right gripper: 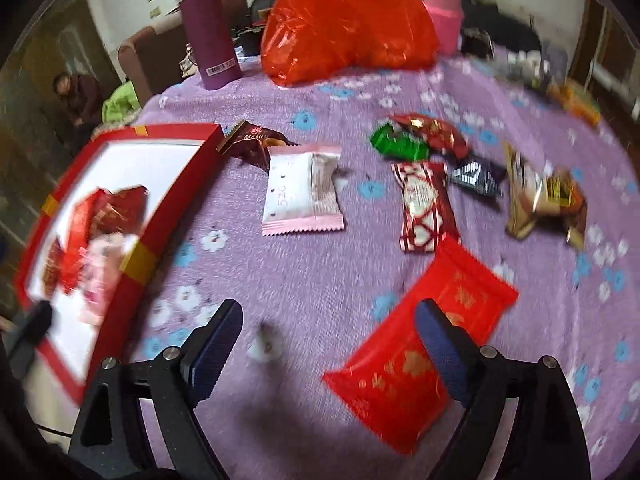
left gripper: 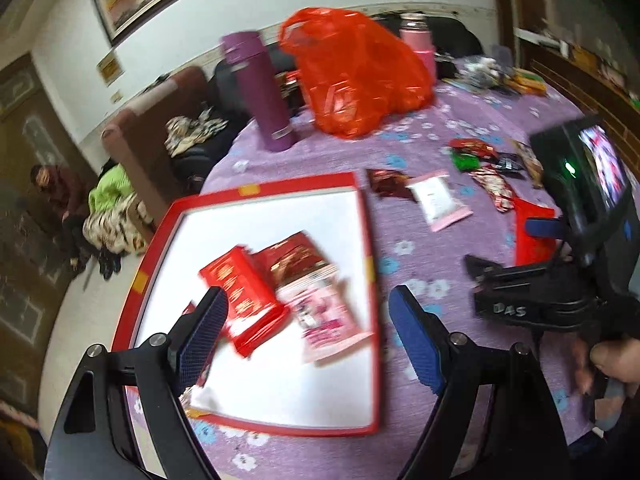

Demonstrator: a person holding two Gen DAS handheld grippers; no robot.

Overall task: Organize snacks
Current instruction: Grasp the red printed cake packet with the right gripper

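Left wrist view: left gripper point(left gripper: 308, 336) spread wide, empty, above red-rimmed tray point(left gripper: 256, 190) holding snack packets point(left gripper: 276, 292).

Right wrist view: right gripper point(right gripper: 330, 350) jaws apart, gripping nothing; red packet point(right gripper: 420, 344) on purple tablecloth point(right gripper: 320, 280) beside right finger.

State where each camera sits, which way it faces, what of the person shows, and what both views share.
Left wrist: on the left claw, angled down over the red box holding packets; its open fingers, the right claw and a hand show.
Right wrist: on the right claw, angled down at the red packet on the purple cloth; only its open fingers show.
Shared: the box, pink-white packet, purple flask, orange bag.
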